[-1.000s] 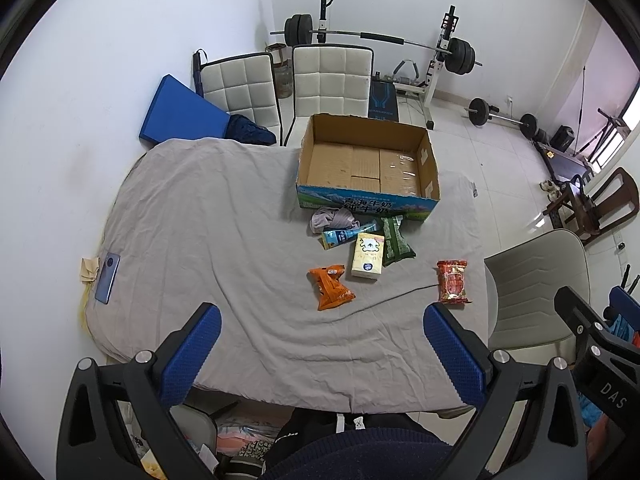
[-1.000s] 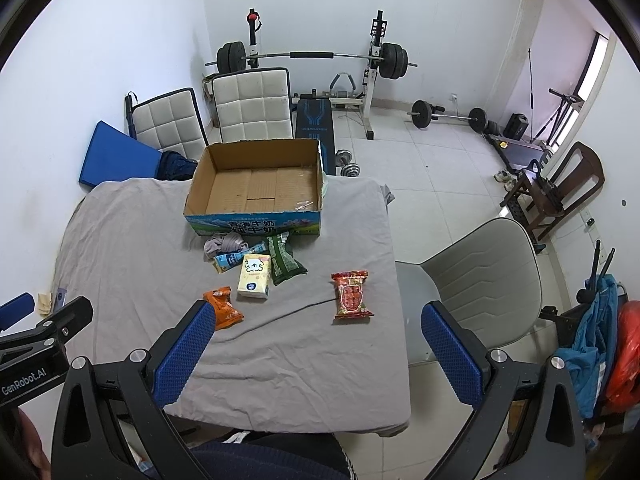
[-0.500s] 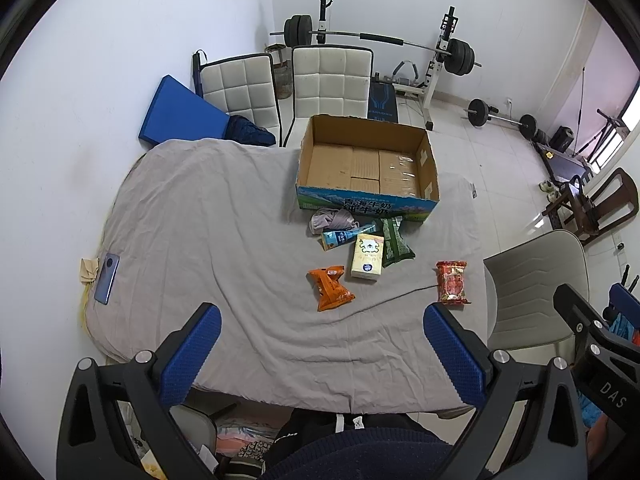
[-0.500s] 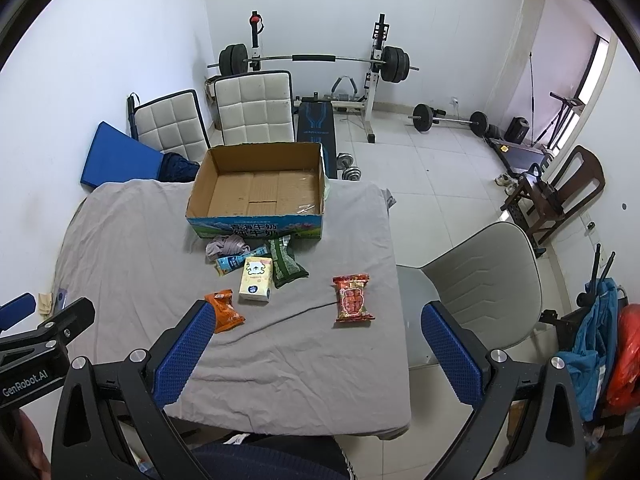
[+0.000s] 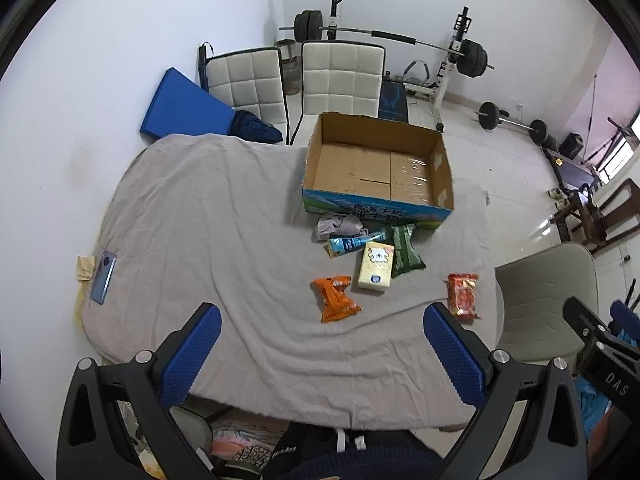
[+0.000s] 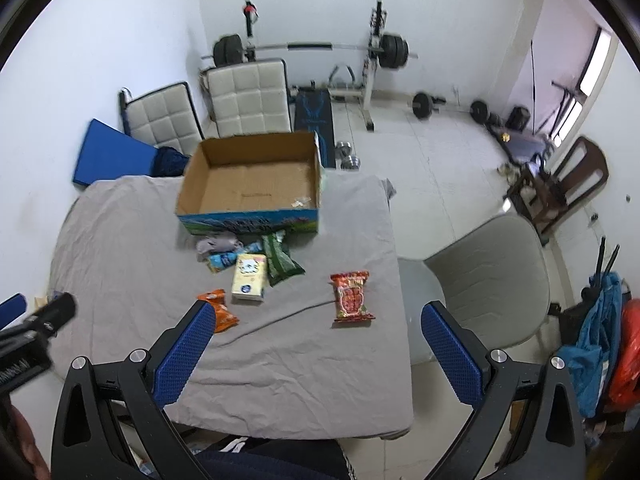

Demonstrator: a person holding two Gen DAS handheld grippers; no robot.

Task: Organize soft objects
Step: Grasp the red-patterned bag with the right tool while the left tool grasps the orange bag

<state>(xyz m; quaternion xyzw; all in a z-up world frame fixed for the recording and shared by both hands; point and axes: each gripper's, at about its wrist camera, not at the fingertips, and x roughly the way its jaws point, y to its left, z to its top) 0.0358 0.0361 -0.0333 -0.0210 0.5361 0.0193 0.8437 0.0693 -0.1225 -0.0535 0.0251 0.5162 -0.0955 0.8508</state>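
a grey-clothed table (image 5: 200, 220) carries an empty cardboard box (image 5: 378, 168) at its far side. just before the box lie a tissue pack (image 5: 375, 266), green (image 5: 405, 250), orange (image 5: 334, 298) and red packets (image 5: 463, 294). left gripper (image 5: 320, 344) and right gripper (image 6: 316, 340) hover wide apart, holding nothing.

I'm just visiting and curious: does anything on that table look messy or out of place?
Yes. Snack packets, a tissue pack and a crumpled grey cloth lie scattered on the grey sheet, while the cardboard box behind them sits empty. A phone lies apart at the left edge.
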